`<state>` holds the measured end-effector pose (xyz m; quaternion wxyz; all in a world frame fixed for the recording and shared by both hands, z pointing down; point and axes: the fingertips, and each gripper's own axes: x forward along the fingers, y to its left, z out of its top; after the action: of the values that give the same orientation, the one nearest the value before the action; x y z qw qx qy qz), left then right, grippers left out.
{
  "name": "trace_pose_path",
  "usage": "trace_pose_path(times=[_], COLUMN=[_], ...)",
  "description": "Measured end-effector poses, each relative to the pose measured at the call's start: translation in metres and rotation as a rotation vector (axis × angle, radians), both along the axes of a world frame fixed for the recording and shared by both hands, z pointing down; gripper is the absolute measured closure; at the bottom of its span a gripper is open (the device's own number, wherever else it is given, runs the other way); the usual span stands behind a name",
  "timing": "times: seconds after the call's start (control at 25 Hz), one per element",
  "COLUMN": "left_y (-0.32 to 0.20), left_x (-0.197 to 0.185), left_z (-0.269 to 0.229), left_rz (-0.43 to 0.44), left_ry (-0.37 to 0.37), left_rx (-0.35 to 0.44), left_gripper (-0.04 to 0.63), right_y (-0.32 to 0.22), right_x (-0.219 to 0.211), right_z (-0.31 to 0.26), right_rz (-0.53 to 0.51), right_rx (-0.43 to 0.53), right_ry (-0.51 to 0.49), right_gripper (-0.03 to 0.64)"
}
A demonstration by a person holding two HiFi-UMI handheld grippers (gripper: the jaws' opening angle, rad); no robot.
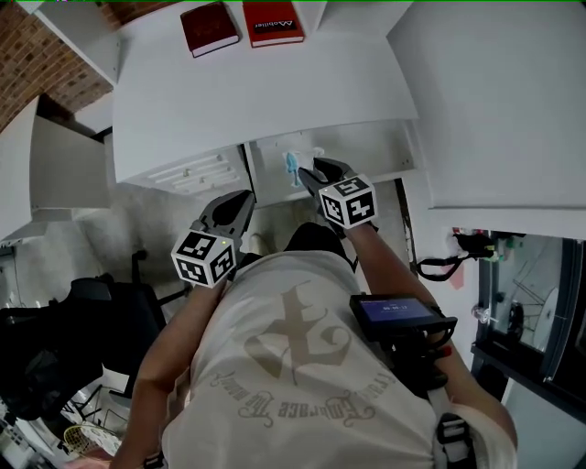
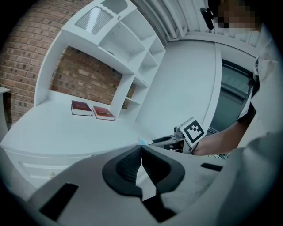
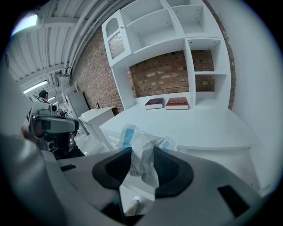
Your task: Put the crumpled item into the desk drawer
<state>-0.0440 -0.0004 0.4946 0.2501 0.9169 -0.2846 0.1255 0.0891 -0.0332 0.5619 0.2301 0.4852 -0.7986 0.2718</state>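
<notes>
The crumpled item (image 3: 142, 149) is a clear plastic wrapper with a blue label, pinched between the pads of my right gripper (image 3: 142, 165), which is shut on it. In the head view that gripper (image 1: 307, 174) holds the wrapper (image 1: 292, 166) over the open white desk drawer (image 1: 366, 151), just under the desk's front edge. Through the gap below the jaws, a small pale cylinder (image 3: 131, 205) lies inside the drawer. My left gripper (image 1: 240, 209) hangs lower and to the left, off the drawer. Its jaws (image 2: 141, 160) are shut with nothing between them.
Two red books (image 1: 243, 26) lie at the back of the white desk top (image 1: 265, 87). A closed drawer front (image 1: 192, 170) sits left of the open one. White shelving (image 3: 177, 31) stands against a brick wall. Black equipment (image 1: 55, 357) is on the floor at the left.
</notes>
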Motion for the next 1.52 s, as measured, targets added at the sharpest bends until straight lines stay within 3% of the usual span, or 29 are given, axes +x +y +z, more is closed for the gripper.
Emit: trace_pose_path(times=[0.72, 1.52], left_y=[-0.025, -0.052], left_x=[0.087, 0.106], left_z=[0.006, 0.025], left_rz=[-0.079, -0.281], left_ry=[-0.032, -0.097], left_rx=[-0.036, -0.076], left_gripper=[0.571, 0.571], right_y=[-0.026, -0.065], right_x=[0.066, 0.094], right_z=[0.027, 0.108], right_rz=[-0.175, -0.346], right_rx=[-0.075, -0.253], right_ry=[-0.026, -0.037], right_gripper=[0.448, 0.448])
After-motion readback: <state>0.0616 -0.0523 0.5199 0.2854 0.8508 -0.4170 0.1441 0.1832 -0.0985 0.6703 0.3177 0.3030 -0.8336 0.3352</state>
